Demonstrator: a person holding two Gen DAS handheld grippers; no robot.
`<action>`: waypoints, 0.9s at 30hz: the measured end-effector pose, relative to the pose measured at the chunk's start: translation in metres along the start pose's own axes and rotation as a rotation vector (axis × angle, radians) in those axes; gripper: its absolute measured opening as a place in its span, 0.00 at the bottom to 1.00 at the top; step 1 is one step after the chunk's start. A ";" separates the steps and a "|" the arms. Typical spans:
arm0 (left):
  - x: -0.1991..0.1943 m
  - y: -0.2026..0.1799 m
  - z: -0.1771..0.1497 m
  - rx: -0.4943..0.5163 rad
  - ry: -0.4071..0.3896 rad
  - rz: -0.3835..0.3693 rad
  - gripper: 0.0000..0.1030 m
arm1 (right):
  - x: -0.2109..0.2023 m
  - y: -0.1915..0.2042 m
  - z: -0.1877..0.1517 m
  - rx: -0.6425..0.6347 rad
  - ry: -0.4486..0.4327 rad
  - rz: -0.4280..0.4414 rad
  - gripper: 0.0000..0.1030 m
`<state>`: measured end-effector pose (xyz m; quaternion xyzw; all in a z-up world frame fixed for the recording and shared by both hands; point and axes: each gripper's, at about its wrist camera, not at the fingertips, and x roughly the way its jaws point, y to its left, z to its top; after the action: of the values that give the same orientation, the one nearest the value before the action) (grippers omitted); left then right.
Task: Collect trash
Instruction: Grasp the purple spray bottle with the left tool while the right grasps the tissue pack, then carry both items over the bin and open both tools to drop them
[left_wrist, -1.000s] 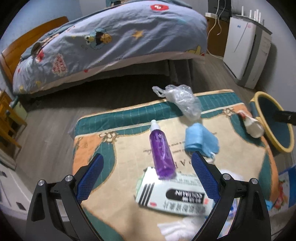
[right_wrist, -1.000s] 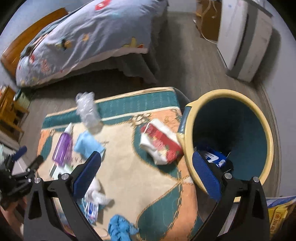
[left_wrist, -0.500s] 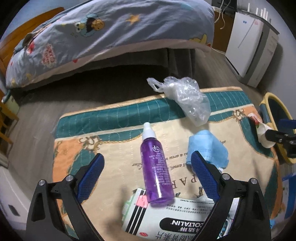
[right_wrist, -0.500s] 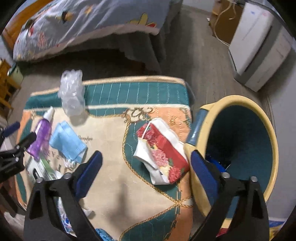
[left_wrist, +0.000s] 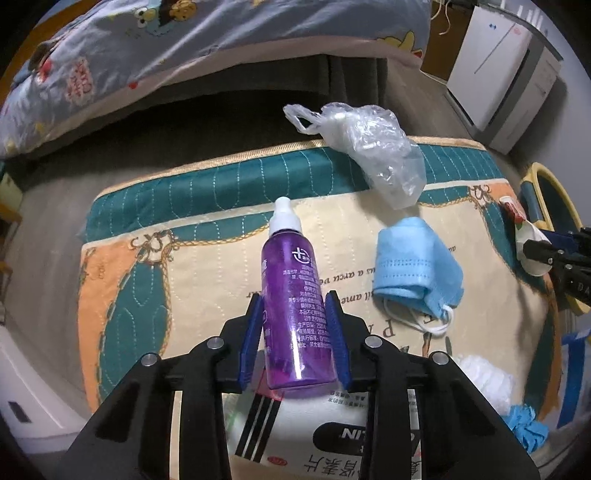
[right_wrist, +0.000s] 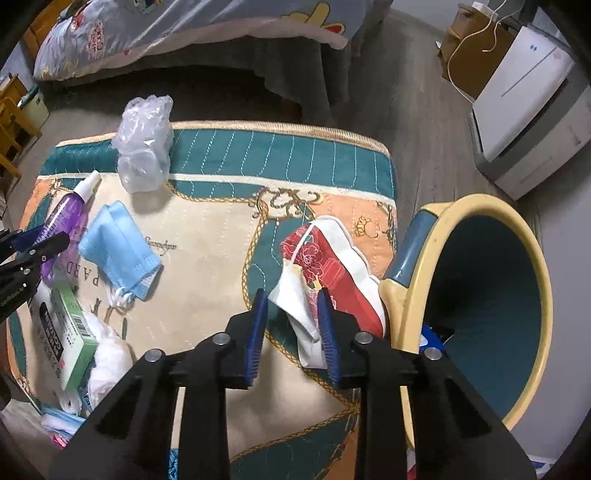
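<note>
My left gripper (left_wrist: 294, 310) is shut on a purple spray bottle (left_wrist: 291, 291) that lies on the patterned mat (left_wrist: 207, 266); the bottle also shows in the right wrist view (right_wrist: 62, 221). My right gripper (right_wrist: 291, 314) has closed around the white edge of a red floral tissue pack (right_wrist: 328, 273) next to the yellow-rimmed teal trash bin (right_wrist: 484, 310). A blue face mask (left_wrist: 417, 266), a crumpled clear plastic bag (left_wrist: 373, 147) and a white medicine box (left_wrist: 325, 435) lie on the mat.
A bed with a cartoon quilt (left_wrist: 207, 40) stands behind the mat. A white appliance (right_wrist: 532, 107) and a brown cabinet (right_wrist: 476, 44) stand at the back right. White tissue (right_wrist: 107, 362) and blue scraps (left_wrist: 524, 428) lie near the mat's front edge.
Both grippers went from wide open to closed. The left moved forward and closed on the purple bottle. The right moved down to the tissue pack and closed on its edge.
</note>
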<state>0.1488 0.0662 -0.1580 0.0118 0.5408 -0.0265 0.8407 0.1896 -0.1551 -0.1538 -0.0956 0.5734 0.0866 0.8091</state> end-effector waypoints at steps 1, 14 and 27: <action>-0.001 0.001 0.001 -0.003 -0.005 -0.001 0.34 | -0.003 0.000 0.000 0.009 -0.005 0.005 0.25; -0.052 -0.007 0.016 -0.031 -0.164 -0.008 0.32 | -0.050 -0.029 -0.002 0.237 -0.081 0.194 0.20; -0.095 -0.084 0.026 0.097 -0.280 -0.113 0.32 | -0.107 -0.071 -0.024 0.297 -0.186 0.168 0.20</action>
<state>0.1280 -0.0157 -0.0601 0.0181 0.4161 -0.1010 0.9035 0.1500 -0.2330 -0.0567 0.0815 0.5087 0.0769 0.8536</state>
